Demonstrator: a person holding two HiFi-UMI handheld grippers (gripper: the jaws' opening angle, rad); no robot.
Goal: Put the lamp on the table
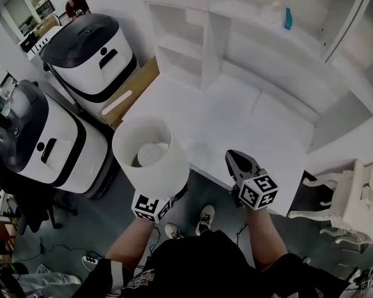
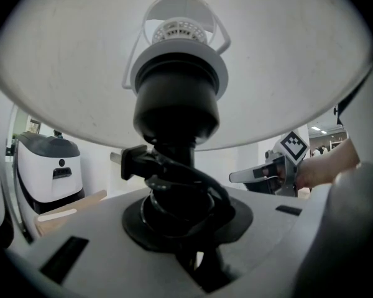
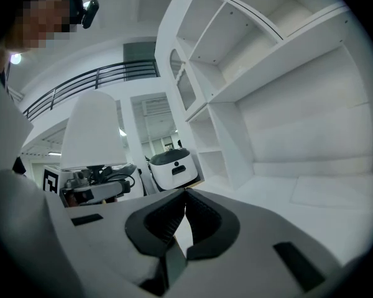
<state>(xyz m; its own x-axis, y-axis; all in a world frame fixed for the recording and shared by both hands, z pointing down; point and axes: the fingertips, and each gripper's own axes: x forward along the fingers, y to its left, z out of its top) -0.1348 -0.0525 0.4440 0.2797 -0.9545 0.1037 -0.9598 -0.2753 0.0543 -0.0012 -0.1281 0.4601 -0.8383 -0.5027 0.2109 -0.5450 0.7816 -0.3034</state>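
Lamp upright, its stem gripped by left gripper; right gripper closed and empty

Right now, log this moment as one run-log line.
left gripper: shut on lamp stem | right gripper: shut, empty | lamp: upright, carried, near table edge | task: lamp not yet on table

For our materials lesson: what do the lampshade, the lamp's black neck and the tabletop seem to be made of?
Lampshade: probably white fabric or paper, matte, no glare.
Black neck: likely plastic, smooth with a dull sheen.
Tabletop: seemingly painted wood or laminate, flat even white.
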